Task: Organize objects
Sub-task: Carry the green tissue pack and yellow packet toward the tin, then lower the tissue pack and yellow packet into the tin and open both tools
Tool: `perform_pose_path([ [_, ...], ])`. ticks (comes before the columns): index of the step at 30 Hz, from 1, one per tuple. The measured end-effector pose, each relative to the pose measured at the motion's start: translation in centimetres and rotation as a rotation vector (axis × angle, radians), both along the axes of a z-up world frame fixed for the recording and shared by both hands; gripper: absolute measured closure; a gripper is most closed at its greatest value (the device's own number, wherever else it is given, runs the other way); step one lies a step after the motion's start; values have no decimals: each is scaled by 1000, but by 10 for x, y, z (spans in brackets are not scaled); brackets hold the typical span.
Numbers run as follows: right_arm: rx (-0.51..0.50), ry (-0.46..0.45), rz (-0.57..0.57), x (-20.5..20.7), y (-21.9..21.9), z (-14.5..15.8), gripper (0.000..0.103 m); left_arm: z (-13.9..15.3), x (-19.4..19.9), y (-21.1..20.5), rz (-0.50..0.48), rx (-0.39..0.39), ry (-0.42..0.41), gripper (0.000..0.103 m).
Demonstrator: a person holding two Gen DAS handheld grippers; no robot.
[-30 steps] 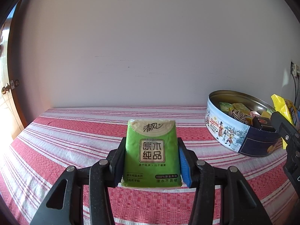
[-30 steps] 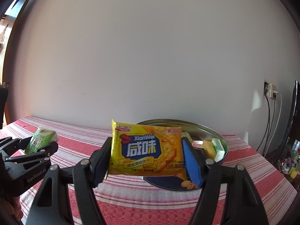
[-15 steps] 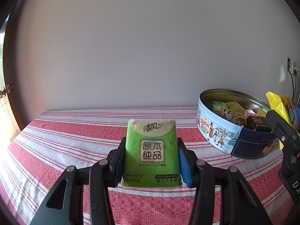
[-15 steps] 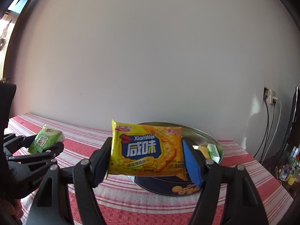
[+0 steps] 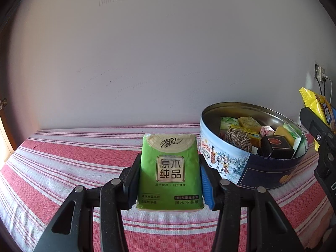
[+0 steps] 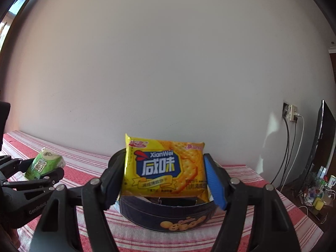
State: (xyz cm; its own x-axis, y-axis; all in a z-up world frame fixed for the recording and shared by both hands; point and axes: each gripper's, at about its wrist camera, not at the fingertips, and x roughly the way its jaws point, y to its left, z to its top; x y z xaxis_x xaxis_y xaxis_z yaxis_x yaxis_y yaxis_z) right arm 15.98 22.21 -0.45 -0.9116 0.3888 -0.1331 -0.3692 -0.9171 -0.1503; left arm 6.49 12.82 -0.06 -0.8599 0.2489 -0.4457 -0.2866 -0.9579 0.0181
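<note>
My left gripper [image 5: 169, 178] is shut on a green tissue pack [image 5: 170, 172], held above the red striped tablecloth [image 5: 63, 163] to the left of a round blue cookie tin [image 5: 247, 168]. The tin holds several small packets and a black box. My right gripper [image 6: 166, 176] is shut on a yellow cracker packet [image 6: 166, 166], held just above the near rim of the tin [image 6: 168, 216]. The cracker packet also shows at the right edge of the left wrist view [image 5: 317, 105]. The left gripper with the tissue pack [image 6: 42, 163] shows at the left of the right wrist view.
A plain wall stands close behind the table. A wall socket with cables [image 6: 290, 113] and a dark screen [image 6: 321, 138] are at the right. Clutter lies on the floor at the far right [image 6: 315, 193].
Both grippers have moved closer to the tin. The right gripper with the cracker packet now hangs over the tin's near rim. Both grips are unchanged.
</note>
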Motion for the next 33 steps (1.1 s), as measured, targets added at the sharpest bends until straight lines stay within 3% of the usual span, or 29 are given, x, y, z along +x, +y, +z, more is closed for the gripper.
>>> perform_pose_path([
  [22,-4,84,-169,-24,61,15,31,26,-27,92,-124,33,55,52],
  [33,-14,48,-215,-46,75,10,31,31,-55,128,-176,59,23,52],
])
